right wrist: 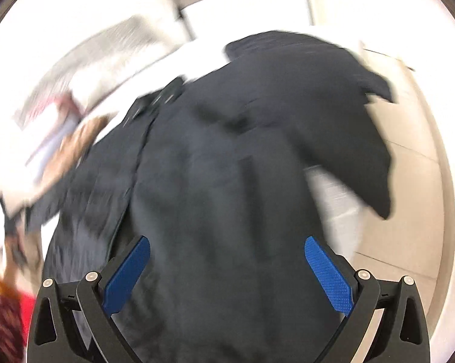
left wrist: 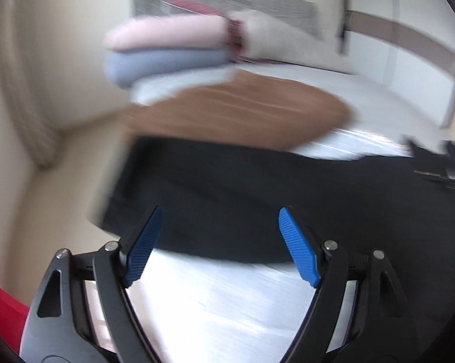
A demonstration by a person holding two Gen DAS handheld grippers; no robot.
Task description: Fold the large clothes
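Black garment [right wrist: 227,166] spread on white bed [left wrist: 227,302], sleeve toward 2 o'clock in right view. We judge it soft, limp, fairly heavy; best pinched at hem corners or shoulder seams. Left gripper [left wrist: 220,220] spread, empty, above hem edge. Right gripper [right wrist: 227,251] spread, empty, over cloth. Brown garment [left wrist: 242,112] at 12 o'clock, folded stack [left wrist: 167,51] beyond.

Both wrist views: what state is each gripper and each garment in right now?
Left gripper: open, empty, over the dark garment's edge.
Right gripper: open, empty, above the dark garment.
Dark navy buttoned garment: spread out, rumpled, not folded.
Brown garment: lying flat on the white surface.
Pink folded cloth: stacked on blue folded cloth.
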